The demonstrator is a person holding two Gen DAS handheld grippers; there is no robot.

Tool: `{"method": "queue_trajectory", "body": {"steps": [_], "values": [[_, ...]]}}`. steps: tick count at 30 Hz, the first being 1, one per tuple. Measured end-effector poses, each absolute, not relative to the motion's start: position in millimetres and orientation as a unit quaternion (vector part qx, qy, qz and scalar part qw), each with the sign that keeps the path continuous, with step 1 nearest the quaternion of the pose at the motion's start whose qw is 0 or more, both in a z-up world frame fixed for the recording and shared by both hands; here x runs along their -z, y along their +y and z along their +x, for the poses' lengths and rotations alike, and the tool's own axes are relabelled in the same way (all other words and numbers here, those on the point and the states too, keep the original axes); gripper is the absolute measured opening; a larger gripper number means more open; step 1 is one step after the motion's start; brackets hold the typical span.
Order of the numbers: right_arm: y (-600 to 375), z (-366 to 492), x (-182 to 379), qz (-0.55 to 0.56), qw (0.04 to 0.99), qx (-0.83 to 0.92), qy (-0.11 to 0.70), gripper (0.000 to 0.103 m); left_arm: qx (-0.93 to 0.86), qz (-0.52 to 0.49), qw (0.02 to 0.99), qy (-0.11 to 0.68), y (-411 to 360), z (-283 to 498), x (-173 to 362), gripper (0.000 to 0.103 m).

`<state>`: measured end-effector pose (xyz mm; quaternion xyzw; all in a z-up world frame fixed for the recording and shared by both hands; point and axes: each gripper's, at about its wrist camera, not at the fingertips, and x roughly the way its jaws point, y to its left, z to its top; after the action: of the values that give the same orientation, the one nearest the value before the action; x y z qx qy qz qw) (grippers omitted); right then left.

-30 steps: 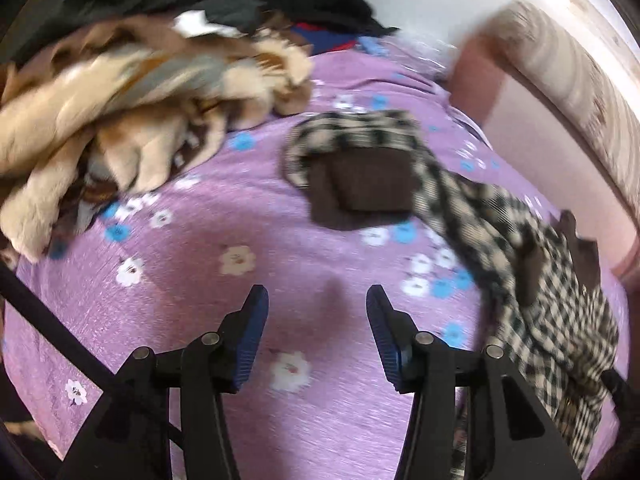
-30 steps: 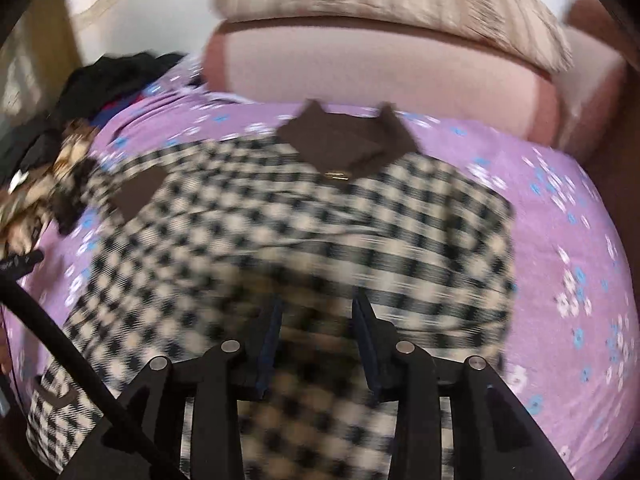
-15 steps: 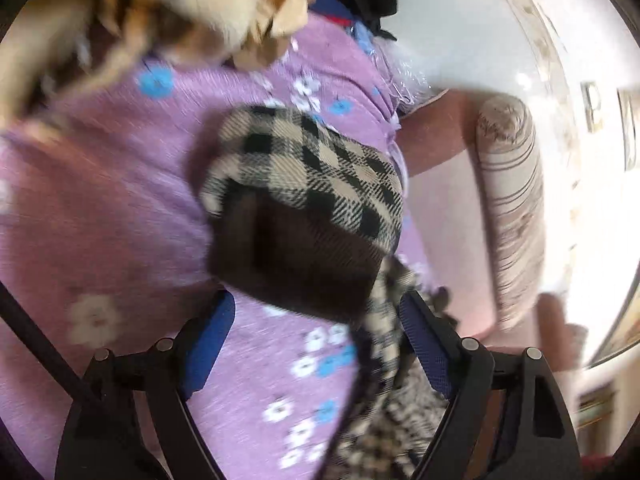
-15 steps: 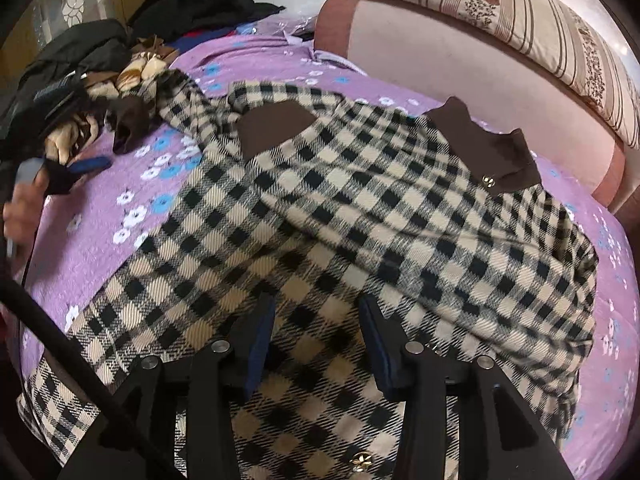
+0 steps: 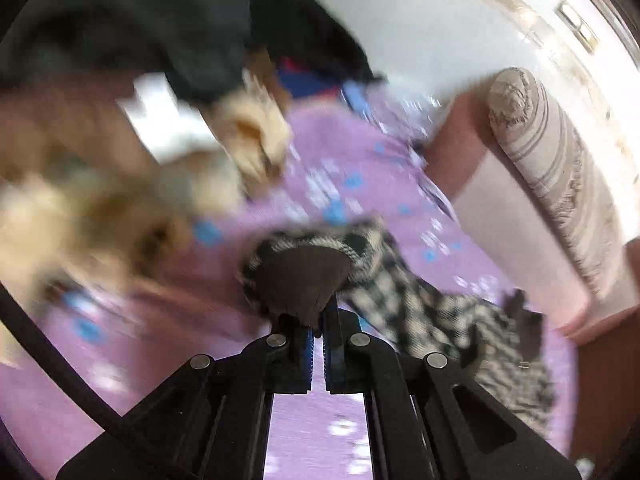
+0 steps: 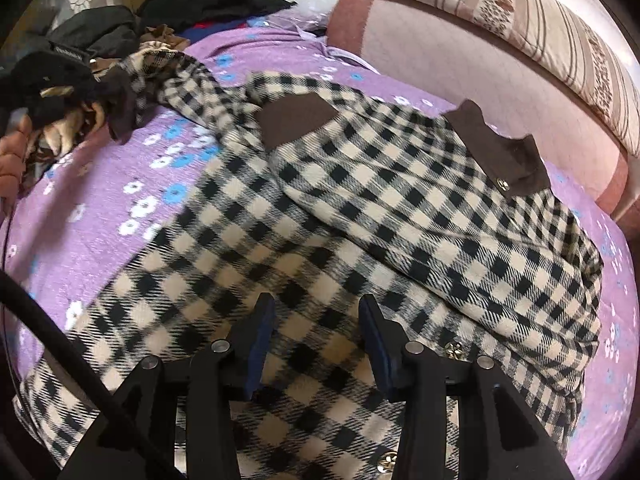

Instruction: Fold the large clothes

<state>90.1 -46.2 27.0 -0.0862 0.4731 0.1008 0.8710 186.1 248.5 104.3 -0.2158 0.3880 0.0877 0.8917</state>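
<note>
A black-and-cream checked coat with brown collar and patches lies spread on the purple flowered bed. My right gripper is open and hovers just above the coat's lower body. My left gripper is shut on the brown cuff of the coat's sleeve and holds it lifted off the bed; the checked sleeve trails away to the right. In the right wrist view the sleeve stretches to the far left, toward the hand.
A heap of tan, fluffy and dark clothes sits at the bed's far left, also in the right wrist view. A pink padded headboard with a striped pillow runs along the right. A white wall is behind.
My left gripper has closed on the brown sleeve cuff and lifted it; it was open around it before. The right gripper stays open over the coat and has barely moved.
</note>
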Motion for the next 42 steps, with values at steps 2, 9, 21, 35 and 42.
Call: {"method": "queue_trajectory", "body": {"steps": [2, 9, 21, 35, 42], "values": [[-41, 91, -30, -0.089, 0.871, -0.109, 0.470, 0.047, -0.119, -0.189, 0.901, 0.373, 259, 177, -117, 0.003], [-24, 107, -39, -0.069, 0.873, -0.134, 0.464, 0.047, -0.172, -0.192, 0.885, 0.388, 319, 143, -113, 0.003], [63, 208, -65, -0.025, 0.879, -0.159, 0.448, 0.047, -0.159, -0.221, 0.869, 0.413, 353, 124, -101, 0.004], [168, 160, -30, -0.147, 0.833, -0.253, 0.469, 0.050, -0.168, -0.329, 0.868, 0.331, 396, 81, -120, 0.008], [239, 89, -52, -0.275, 0.834, -0.316, 0.360, 0.057, -0.169, -0.323, 0.883, 0.295, 399, 59, -141, 0.010]]}}
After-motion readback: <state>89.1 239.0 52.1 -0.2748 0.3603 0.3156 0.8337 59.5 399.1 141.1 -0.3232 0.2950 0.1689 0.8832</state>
